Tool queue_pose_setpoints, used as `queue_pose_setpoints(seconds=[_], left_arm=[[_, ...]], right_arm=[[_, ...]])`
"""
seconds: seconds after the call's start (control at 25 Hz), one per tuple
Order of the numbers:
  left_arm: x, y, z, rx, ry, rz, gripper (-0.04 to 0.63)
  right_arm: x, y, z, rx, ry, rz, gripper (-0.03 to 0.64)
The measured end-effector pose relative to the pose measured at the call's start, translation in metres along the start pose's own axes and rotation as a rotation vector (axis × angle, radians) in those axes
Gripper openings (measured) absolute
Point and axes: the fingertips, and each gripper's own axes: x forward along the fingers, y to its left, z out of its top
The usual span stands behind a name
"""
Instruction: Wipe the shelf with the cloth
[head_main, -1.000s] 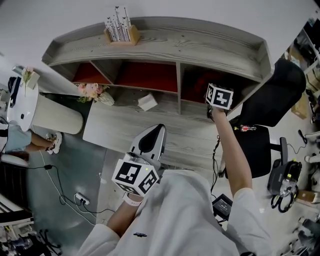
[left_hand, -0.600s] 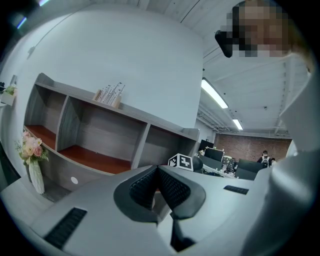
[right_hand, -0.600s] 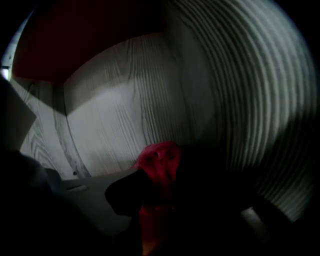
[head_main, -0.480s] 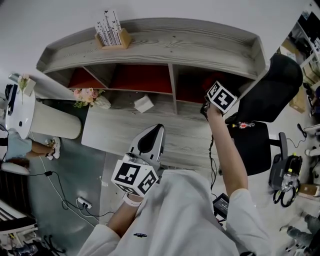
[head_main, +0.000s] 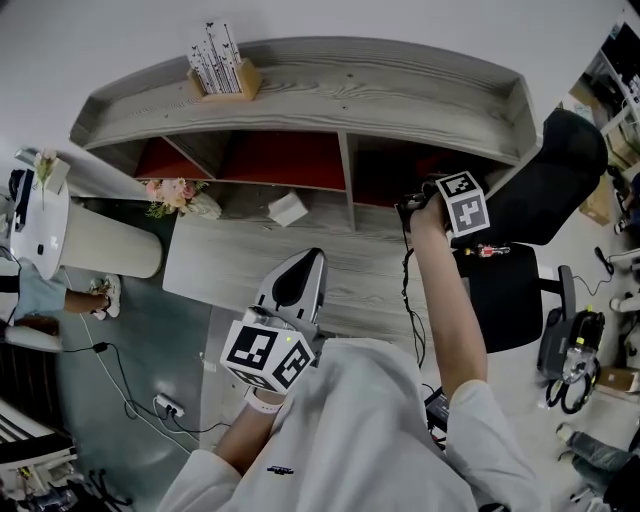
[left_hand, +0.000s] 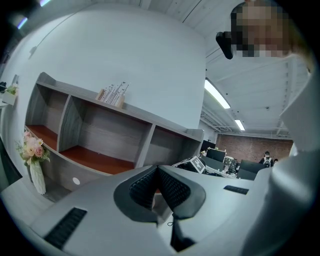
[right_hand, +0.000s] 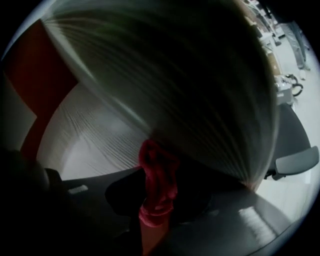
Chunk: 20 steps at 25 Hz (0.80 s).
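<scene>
The grey wooden shelf (head_main: 320, 85) with red back panels stands at the rear of the desk (head_main: 240, 265). My right gripper (head_main: 412, 206) reaches into its right-hand compartment, shut on a red cloth (right_hand: 159, 182). In the right gripper view (right_hand: 157, 202) the cloth bunches between the jaws, close against the blurred grey wood (right_hand: 165, 80); whether it touches is unclear. My left gripper (head_main: 300, 283) hangs near my body over the desk's front, shut with nothing in it. In the left gripper view (left_hand: 157, 186) the pads meet and the shelf (left_hand: 115, 130) lies ahead.
A holder of cards (head_main: 222, 62) sits on the shelf top. A flower vase (head_main: 180, 196) and a small white box (head_main: 288, 208) stand on the desk by the shelf's lower openings. A black office chair (head_main: 545, 185) is at the right, a white round table (head_main: 45, 215) at the left.
The right gripper has shifted a little rightward at the right compartment and its marker cube has swung over. The left gripper has stayed put.
</scene>
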Motion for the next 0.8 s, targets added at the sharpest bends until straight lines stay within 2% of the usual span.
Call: queue_pose_setpoints(seconds=[0.16,0.4,0.6,0.8], left_arm=[[0.001,0.005,-0.002,-0.005,0.001,0.011,0.006],[0.001,0.006,-0.005,-0.015,0.008,0.011,0.006],[0.000,0.006,-0.005,-0.015,0.001,0.012,0.006],[-0.001,0.006,-0.004,-0.016,-0.004,0.015,0.006]], right_arm=[[-0.006,0.009,0.009,0.024,-0.031,0.036,0.110],[-0.025,0.043,0.031,0.066,-0.113,0.215,0.110],[-0.052,0.075,0.055,0.051,-0.194,0.320,0.110],[-0.074,0.099,0.073,0.081,-0.226,0.395,0.110]])
